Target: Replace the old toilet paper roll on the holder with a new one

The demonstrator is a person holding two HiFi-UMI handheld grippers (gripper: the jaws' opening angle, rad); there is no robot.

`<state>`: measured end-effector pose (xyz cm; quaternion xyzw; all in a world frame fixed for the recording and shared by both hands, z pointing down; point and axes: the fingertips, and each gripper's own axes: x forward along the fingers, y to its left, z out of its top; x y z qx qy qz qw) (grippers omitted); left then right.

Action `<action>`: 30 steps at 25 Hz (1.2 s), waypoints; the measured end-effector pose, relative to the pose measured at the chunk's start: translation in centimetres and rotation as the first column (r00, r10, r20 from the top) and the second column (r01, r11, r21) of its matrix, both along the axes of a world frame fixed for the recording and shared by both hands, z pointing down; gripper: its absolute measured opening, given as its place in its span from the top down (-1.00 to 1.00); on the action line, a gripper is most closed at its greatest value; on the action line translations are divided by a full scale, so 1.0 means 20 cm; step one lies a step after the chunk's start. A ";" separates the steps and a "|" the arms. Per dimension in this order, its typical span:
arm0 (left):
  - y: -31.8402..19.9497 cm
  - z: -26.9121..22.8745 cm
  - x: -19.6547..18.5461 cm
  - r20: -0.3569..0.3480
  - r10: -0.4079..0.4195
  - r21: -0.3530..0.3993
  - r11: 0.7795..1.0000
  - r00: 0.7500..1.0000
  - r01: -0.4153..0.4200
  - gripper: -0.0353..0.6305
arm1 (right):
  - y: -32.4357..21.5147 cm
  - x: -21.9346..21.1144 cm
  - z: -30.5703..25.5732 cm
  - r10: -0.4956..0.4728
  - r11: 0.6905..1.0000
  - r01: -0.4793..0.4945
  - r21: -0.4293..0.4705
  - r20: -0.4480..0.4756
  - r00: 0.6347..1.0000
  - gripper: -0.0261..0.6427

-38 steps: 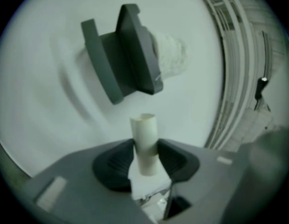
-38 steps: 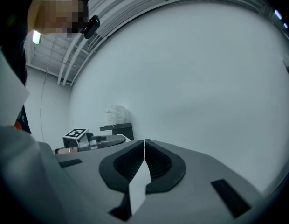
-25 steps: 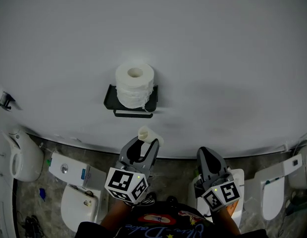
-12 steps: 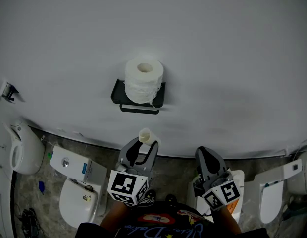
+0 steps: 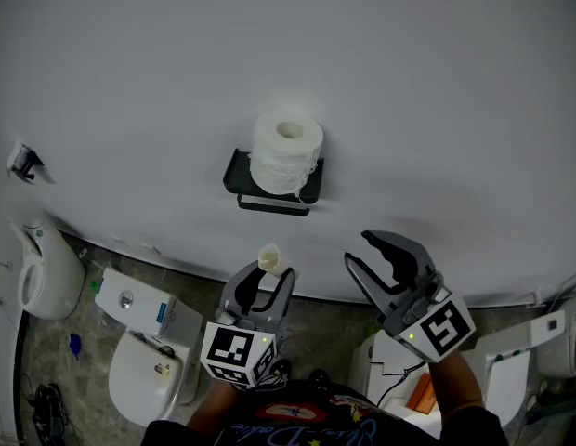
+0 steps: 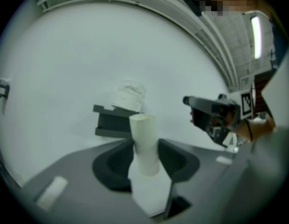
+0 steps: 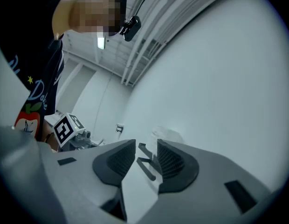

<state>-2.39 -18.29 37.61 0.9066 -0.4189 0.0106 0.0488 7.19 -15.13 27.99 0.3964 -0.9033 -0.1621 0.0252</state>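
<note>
White bare cardboard tube (image 6: 143,139) upright, pinched by left hand-held gripper (image 5: 267,275); right hand-held gripper (image 7: 146,157) empty, opening.

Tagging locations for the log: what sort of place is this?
Likely a bathroom mock-up or fixture storeroom: a toilet paper roll on a black wall holder, several toilets side by side below.

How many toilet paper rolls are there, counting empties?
2: a full white paper roll on the black wall holder, an empty pale cardboard tube in the left gripper.

A white toilet (image 5: 144,379) stood on mottled floor (image 5: 200,291) below a plain wall (image 5: 409,82); a small fitting (image 5: 24,162), possibly a hook, hung at left.
</note>
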 end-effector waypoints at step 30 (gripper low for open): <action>0.04 0.04 -0.33 -0.089 -0.151 -0.067 0.987 0.985 0.146 0.38 | -0.67 -0.41 -0.20 -0.207 0.978 0.144 -0.153 -0.586 0.783 0.28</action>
